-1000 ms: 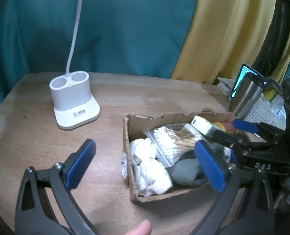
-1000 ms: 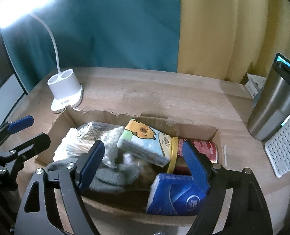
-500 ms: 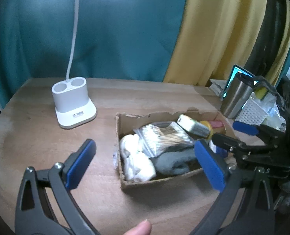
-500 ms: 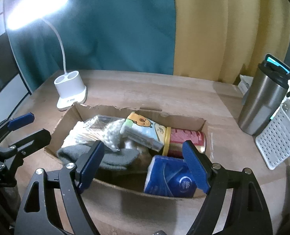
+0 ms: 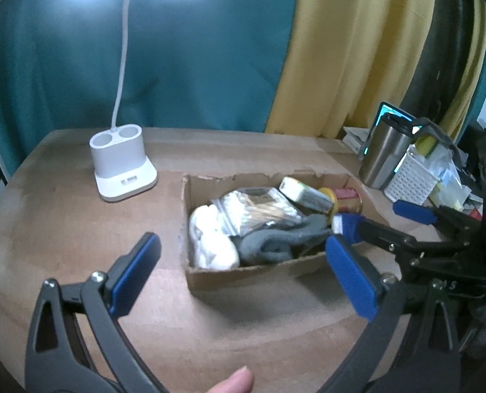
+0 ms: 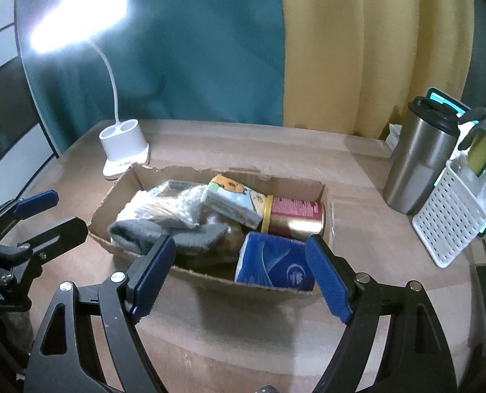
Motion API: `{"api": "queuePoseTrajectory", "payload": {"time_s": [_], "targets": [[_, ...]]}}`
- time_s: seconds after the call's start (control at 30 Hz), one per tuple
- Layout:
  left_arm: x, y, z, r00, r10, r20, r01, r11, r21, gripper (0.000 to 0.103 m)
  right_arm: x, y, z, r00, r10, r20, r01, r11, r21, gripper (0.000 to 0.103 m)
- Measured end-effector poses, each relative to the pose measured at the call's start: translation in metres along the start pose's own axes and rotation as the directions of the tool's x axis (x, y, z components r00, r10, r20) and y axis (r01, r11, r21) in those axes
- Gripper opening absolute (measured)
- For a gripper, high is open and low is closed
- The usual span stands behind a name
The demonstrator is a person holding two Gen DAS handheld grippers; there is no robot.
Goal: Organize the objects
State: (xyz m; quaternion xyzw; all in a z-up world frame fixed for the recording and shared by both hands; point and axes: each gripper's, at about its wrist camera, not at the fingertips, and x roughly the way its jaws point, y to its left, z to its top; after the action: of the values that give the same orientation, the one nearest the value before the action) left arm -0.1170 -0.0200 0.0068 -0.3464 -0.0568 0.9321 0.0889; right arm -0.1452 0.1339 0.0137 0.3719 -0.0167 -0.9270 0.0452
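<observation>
One wooden table [image 6: 357, 196] carries everything here, and the landmark on it is a torn cardboard box [image 6: 164, 271] lying open at its middle. Behind the box hang a teal curtain [image 6: 193, 49] and a yellow curtain [image 6: 357, 49]. Off the box's far left corner stands a lit white desk lamp [image 6: 124, 150]; off its right end stand a steel tumbler [image 6: 416, 167] and, nearer the camera, a white perforated basket [image 6: 446, 219]. The left gripper [image 5: 239, 268] hovers above the table in front of the box's left end, fingers spread wide with nothing between them. The right gripper [image 6: 239, 268] hangs in front of the box's near wall, fingers likewise wide apart and empty. Inside the box, a grey sock [image 6: 164, 232] drapes along the near left side, with a white cloth bundle [image 5: 210, 235] at the left end and a bag of cotton swabs [image 5: 259, 206] behind the sock. A blue tissue pack [image 6: 272, 265] fills the near right corner, a red and gold can [image 6: 295, 216] lies on its side behind it, and a cartoon-printed tissue pack [image 6: 233, 199] leans across the middle.
</observation>
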Motion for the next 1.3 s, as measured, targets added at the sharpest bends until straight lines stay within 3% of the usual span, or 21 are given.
{"api": "queuePoseTrajectory", "payload": {"time_s": [0.77,1.3], "targets": [[-0.029,-0.020,-0.029,1.000,-0.002,0.008,0.002,1.000,0.017,0.102,-0.032,-0.001,-0.039,1.000,-0.015,0.008,0.015,1.000,0.008,0.084],[-0.036,-0.023,-0.035,1.000,0.006,-0.013,-0.006,1.000,0.028,0.102,-0.043,0.002,-0.046,1.000,-0.015,0.019,0.015,1.000,0.007,0.084]]}}
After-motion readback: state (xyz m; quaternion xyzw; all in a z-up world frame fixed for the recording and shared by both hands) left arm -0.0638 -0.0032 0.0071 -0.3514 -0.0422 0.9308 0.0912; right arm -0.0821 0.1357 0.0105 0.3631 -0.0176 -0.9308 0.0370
